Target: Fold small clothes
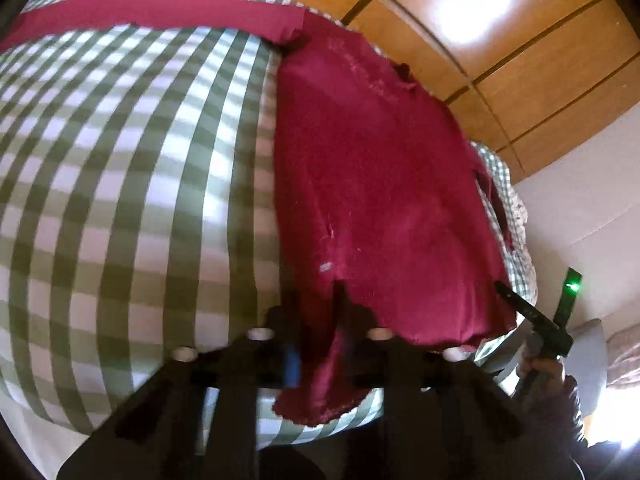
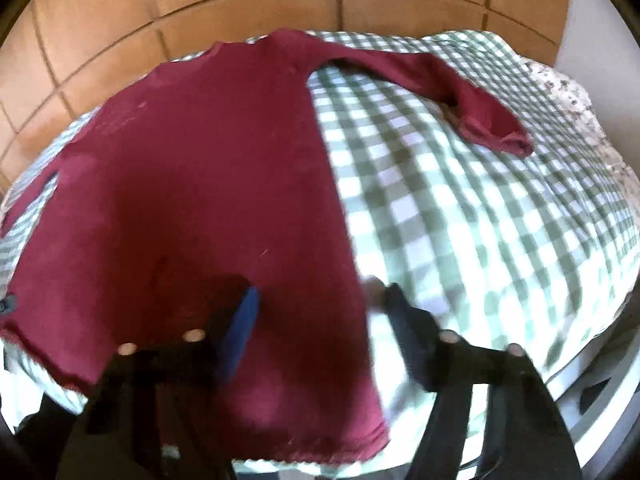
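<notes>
A dark red long-sleeved shirt (image 1: 376,168) lies spread flat on a green-and-white checked bedspread (image 1: 132,184). One sleeve (image 1: 160,12) stretches across the far side. My left gripper (image 1: 320,320) is shut on a bunched fold of the shirt's near hem, and red cloth hangs down between its fingers. In the right wrist view the shirt (image 2: 200,184) fills the left half and its other sleeve (image 2: 460,80) reaches right. My right gripper (image 2: 320,312) stands open over the hem's right corner, with the cloth edge lying between its fingers. A hand holds that gripper (image 1: 532,312) at the shirt's far corner.
A wooden panelled wall (image 2: 240,0) runs behind the bed. A floral pillow (image 2: 572,92) lies at the far right next to a white wall (image 1: 580,184). Bare checked bedspread (image 2: 480,220) spreads to the right of the shirt. The bed's near edge (image 2: 580,392) drops away at the bottom.
</notes>
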`<control>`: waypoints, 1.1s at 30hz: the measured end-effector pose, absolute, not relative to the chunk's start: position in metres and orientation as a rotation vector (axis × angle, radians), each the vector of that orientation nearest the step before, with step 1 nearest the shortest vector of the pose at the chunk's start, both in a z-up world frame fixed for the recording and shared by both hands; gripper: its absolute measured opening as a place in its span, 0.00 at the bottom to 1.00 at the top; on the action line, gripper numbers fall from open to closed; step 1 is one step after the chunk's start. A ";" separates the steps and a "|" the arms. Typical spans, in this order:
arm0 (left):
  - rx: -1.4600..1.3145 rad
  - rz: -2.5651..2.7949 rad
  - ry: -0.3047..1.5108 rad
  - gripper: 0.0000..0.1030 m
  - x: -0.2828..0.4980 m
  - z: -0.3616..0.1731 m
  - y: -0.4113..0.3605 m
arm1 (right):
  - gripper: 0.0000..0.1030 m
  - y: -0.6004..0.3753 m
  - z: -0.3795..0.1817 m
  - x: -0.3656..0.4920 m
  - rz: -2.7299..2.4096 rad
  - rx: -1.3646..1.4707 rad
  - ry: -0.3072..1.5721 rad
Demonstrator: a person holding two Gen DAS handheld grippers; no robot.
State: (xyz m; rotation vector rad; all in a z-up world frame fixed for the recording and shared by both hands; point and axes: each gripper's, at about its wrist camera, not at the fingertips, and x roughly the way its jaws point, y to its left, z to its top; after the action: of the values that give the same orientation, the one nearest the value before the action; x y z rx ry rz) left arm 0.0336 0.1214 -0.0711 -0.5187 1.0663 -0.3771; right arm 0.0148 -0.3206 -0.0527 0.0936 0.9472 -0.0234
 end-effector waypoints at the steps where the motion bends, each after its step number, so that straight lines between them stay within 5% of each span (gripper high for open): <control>1: -0.524 -0.367 1.060 0.08 0.034 -0.071 0.121 | 0.31 -0.316 -0.051 0.014 0.000 0.092 0.949; 3: -0.516 -0.360 1.050 0.07 0.030 -0.067 0.126 | 0.08 -0.306 -0.047 0.012 0.022 0.032 0.953; 14: -0.396 -0.294 1.093 0.07 0.015 -0.068 0.127 | 0.08 -0.326 -0.054 -0.003 0.021 0.085 0.995; 16: -0.353 -0.289 1.083 0.15 0.018 -0.059 0.126 | 0.08 -0.329 -0.053 0.000 0.025 0.110 1.003; 19: -0.298 -0.238 0.996 0.48 0.025 -0.037 0.128 | 0.19 -0.339 -0.048 0.005 0.018 0.144 0.997; 20: -0.290 -0.219 0.962 0.58 0.028 -0.030 0.129 | 0.32 -0.345 -0.045 0.006 -0.003 0.158 0.981; 22: -0.280 -0.208 0.905 0.60 0.039 -0.019 0.125 | 0.47 -0.359 -0.039 0.011 -0.058 0.189 0.945; 33: -0.103 -0.226 0.903 0.60 0.115 -0.033 0.043 | 0.53 -0.444 -0.021 0.093 -0.404 0.200 0.800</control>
State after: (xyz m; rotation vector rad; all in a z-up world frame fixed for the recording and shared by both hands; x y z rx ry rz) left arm 0.1154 0.0427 -0.0330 -0.1032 0.9027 -0.2263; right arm 0.0928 -0.4439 -0.0211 0.2000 0.8002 -0.4043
